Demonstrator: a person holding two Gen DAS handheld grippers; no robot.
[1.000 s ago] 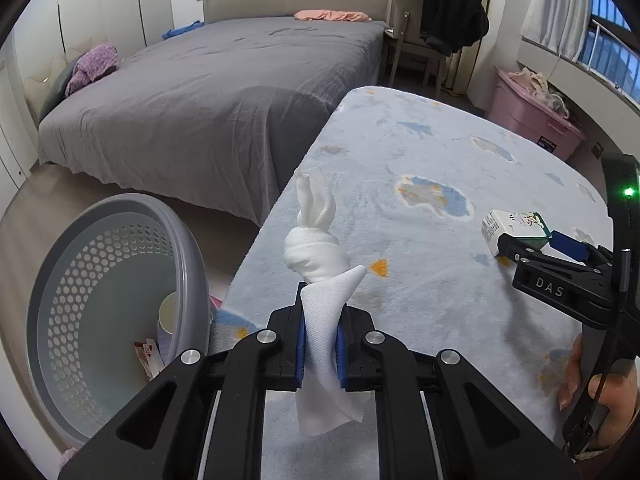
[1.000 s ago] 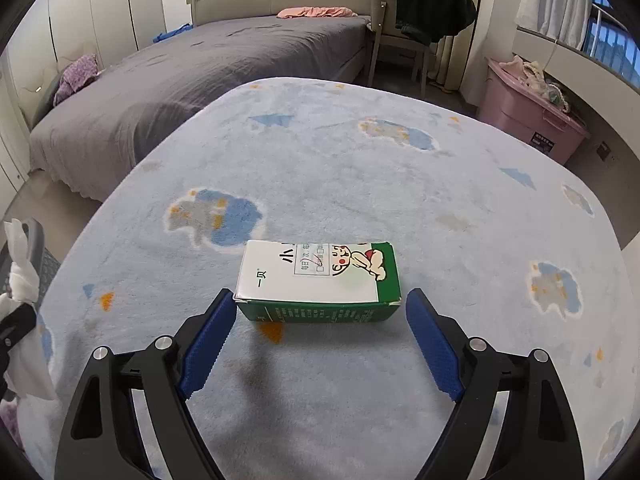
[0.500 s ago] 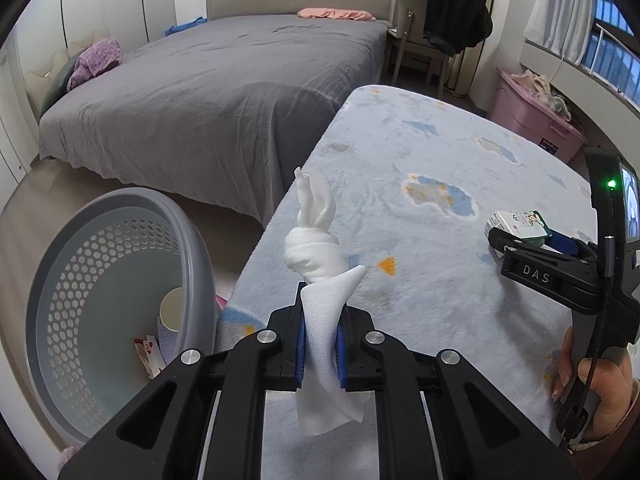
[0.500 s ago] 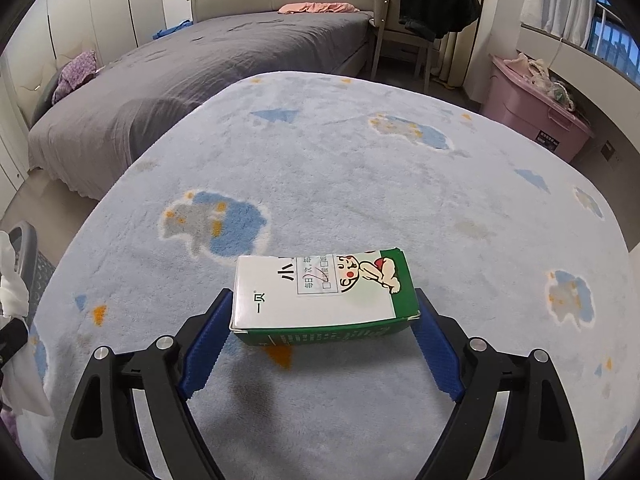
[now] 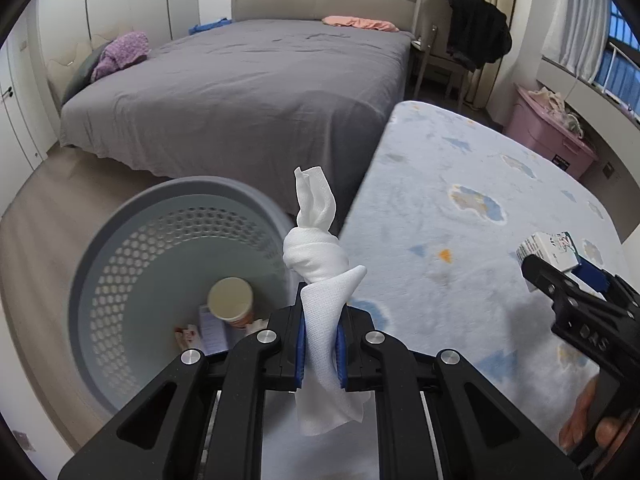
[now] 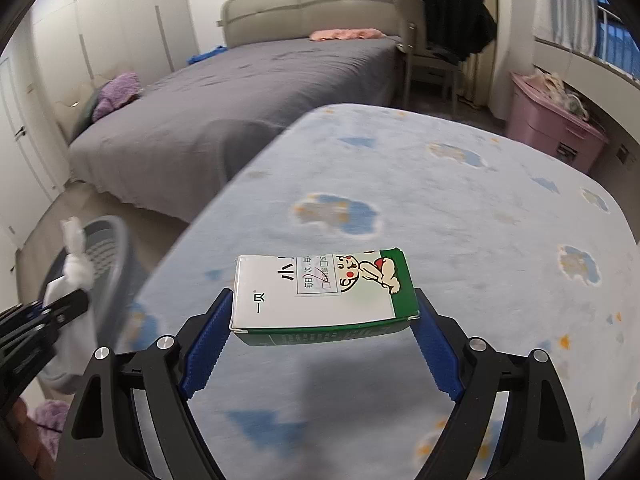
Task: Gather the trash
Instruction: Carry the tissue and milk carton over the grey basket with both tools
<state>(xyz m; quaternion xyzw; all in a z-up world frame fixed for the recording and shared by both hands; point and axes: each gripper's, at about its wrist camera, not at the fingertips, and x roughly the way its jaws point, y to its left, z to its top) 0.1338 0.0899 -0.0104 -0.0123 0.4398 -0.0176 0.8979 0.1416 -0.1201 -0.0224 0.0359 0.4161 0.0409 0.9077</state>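
Both tongs are loaded: left gripper (image 5: 319,338) pinches a knotted white tissue (image 5: 320,280) beside the laundry basket's (image 5: 92,280) rim, right gripper (image 6: 320,330) clamps a medicine box (image 6: 320,292) above the blanket (image 6: 460,200). Already binned: a paper cup (image 5: 231,299) and wrappers; both drops remain.

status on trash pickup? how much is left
Done: a cup and paper scraps already lie in the basket. In hand: the left hand-held gripper clamps a knotted tissue near the basket; the right hand-held gripper grips the carton. Left: dropping both in.
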